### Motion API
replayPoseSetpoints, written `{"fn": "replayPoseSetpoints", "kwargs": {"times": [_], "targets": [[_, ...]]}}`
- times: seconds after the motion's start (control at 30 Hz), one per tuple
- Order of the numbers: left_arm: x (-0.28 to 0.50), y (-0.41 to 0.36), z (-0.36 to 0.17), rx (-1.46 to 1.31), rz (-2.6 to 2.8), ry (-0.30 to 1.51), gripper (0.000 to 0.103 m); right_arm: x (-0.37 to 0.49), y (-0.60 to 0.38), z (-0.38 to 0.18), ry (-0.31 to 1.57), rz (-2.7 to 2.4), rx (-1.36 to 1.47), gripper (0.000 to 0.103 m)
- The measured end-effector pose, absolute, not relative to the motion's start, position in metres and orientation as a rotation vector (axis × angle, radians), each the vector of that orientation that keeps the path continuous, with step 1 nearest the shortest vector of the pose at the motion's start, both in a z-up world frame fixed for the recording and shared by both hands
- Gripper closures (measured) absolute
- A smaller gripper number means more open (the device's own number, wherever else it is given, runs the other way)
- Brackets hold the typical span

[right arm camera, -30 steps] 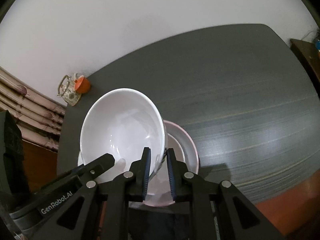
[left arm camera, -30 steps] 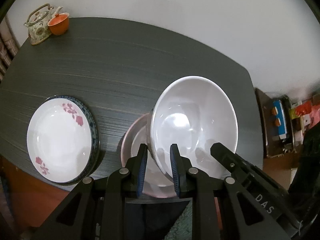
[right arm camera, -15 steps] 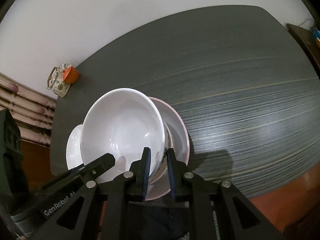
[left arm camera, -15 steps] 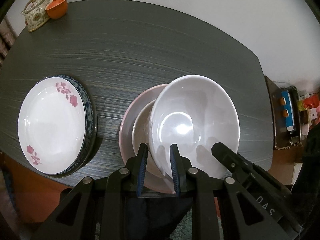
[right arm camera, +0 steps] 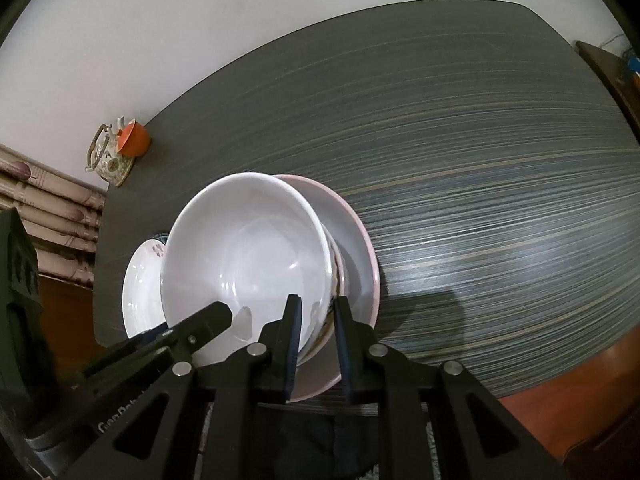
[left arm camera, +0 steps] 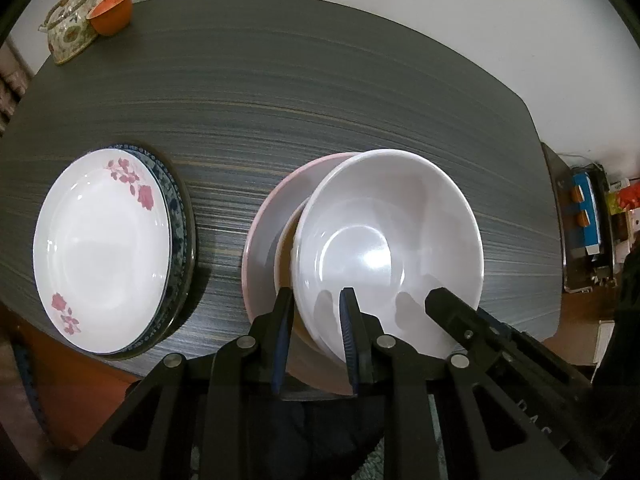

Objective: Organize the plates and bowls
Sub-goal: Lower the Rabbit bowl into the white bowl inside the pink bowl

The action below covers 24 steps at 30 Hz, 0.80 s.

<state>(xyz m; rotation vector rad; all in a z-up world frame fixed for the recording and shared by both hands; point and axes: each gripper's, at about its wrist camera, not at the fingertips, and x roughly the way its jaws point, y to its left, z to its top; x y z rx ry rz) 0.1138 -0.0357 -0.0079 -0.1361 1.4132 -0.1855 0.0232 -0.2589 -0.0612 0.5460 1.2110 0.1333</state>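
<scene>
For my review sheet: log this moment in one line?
left claw: shut on large white ceramic bowl | right claw: same | below: pink plate

Dark wood-grain counter (left arm camera: 320,92), floral teapot (left arm camera: 70,34) at its far corner (metal handle upright), small orange cup (left arm camera: 112,14) touching it, white wall (left arm camera: 400,0) behind.

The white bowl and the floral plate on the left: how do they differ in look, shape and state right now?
The white bowl is plain and deep; the floral plate is shallow, with pink flowers. The white bowl is gripped at its rim by the left hand-held gripper and the right hand-held gripper, over a pink plate; the floral plate lies untouched on a blue-patterned plate. Both are round, white and glossy.
</scene>
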Motion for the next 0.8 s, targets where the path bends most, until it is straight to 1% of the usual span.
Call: {"fn": "replayPoseSetpoints", "kwargs": {"times": [0.57,0.8], "targets": [[0.1141,-0.0376,-0.0092,-0.126,-0.18,1.405,0.082,0.0205,-0.2633,-0.0593,1.22,0.124,0.56,0.083],[0.1166,-0.0312,-0.0069,-0.135,-0.182,1.4,0.079,0.0188,-0.2654,-0.0592,1.218,0.132,0.566,0.081]]}}
